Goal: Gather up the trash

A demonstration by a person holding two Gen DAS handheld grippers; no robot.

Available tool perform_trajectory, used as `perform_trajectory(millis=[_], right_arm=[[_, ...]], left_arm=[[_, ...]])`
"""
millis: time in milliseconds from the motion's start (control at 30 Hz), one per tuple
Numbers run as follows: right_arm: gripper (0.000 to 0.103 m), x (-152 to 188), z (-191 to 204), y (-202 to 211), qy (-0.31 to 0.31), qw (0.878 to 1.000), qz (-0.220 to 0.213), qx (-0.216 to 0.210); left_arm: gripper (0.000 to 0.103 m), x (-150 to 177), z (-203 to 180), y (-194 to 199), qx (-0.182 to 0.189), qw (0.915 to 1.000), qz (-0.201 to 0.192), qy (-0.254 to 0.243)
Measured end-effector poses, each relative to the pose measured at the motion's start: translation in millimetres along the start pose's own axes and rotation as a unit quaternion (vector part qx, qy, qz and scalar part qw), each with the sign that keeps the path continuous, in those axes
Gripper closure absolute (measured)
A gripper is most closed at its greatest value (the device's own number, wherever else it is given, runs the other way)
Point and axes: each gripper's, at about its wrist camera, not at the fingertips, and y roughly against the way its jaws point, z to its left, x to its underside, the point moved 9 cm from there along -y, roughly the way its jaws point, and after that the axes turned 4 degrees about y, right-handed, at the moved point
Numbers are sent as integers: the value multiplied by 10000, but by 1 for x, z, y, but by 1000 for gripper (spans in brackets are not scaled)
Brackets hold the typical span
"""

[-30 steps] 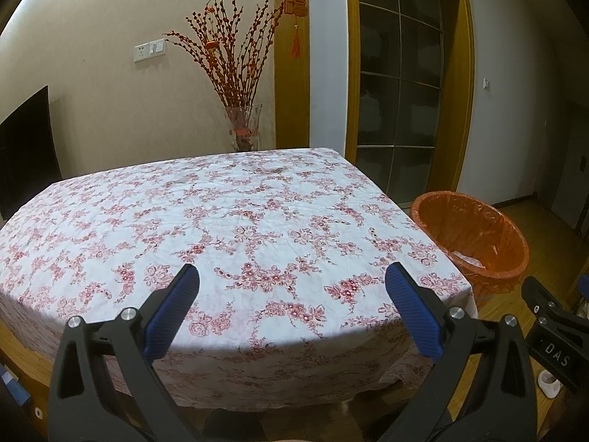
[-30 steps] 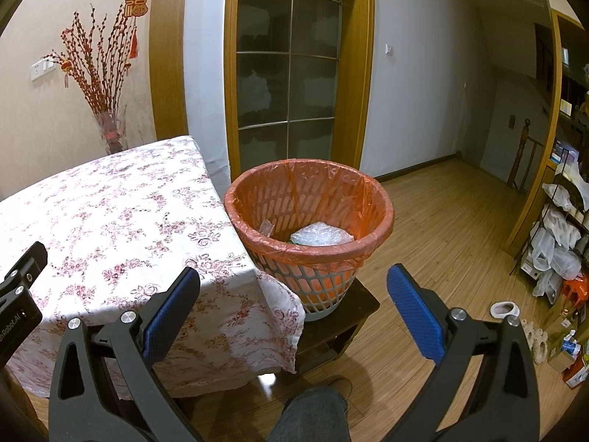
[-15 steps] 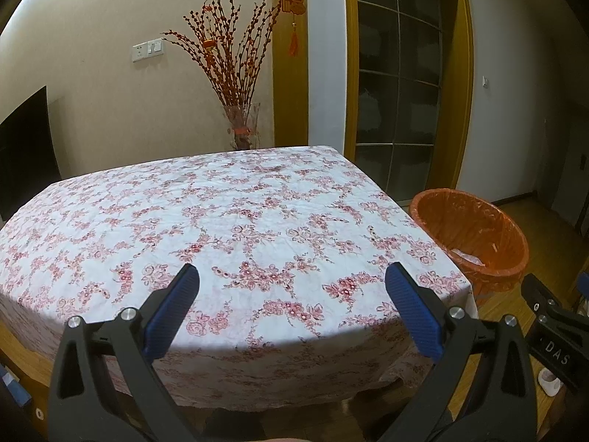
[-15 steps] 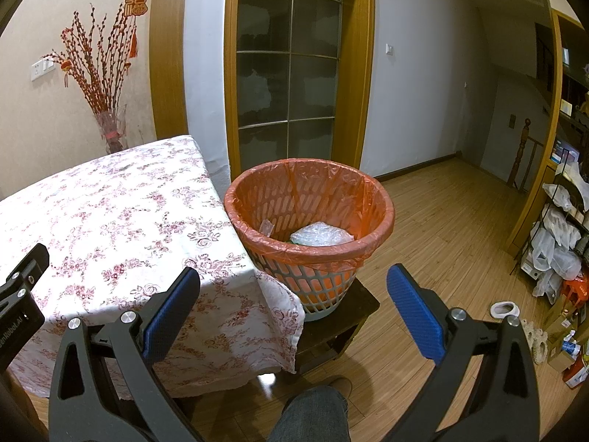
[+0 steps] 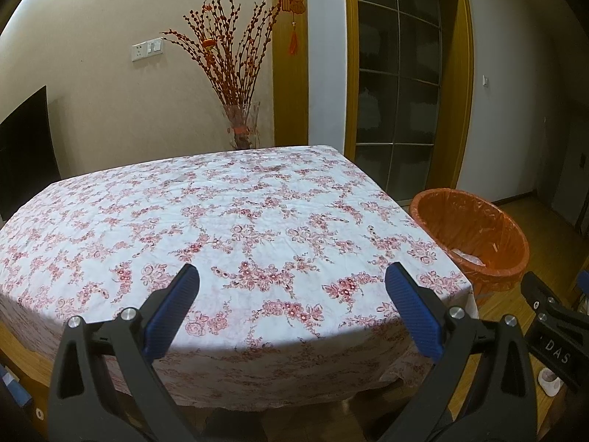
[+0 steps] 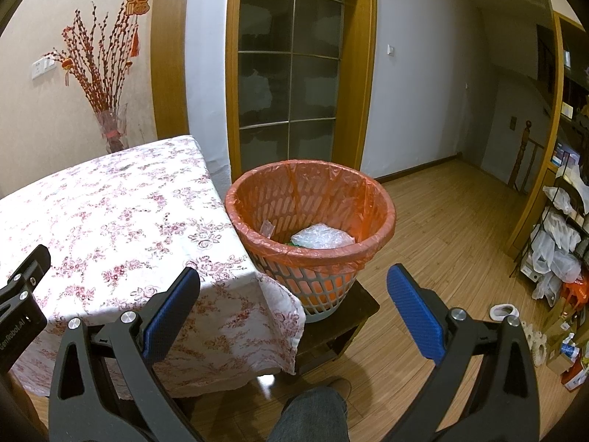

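A waste basket (image 6: 311, 199) lined with an orange bag stands on a low dark stool (image 6: 342, 313) at the table's right end; it also shows in the left wrist view (image 5: 471, 235). Clear crumpled plastic (image 6: 322, 237) and a small wrapper (image 6: 267, 227) lie inside it. My left gripper (image 5: 292, 296) is open and empty, held in front of the table's near edge. My right gripper (image 6: 292, 294) is open and empty, held short of the basket, above the floor. No trash shows on the floral tablecloth (image 5: 221, 221).
A glass vase of red branches (image 5: 241, 125) stands behind the table's far edge. A glass-panelled door (image 6: 291, 73) is behind the basket. Shelves with bags and bottles (image 6: 559, 250) line the right wall. The person's knee (image 6: 313, 416) is low in the right wrist view.
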Motion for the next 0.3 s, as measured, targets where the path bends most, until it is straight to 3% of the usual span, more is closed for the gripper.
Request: perform_trajectory(millis=[300], right_arm=[[2, 0, 1, 0, -5, 10000, 0, 3]], left_arm=[[4, 1, 0, -2, 11, 10000, 52, -26]])
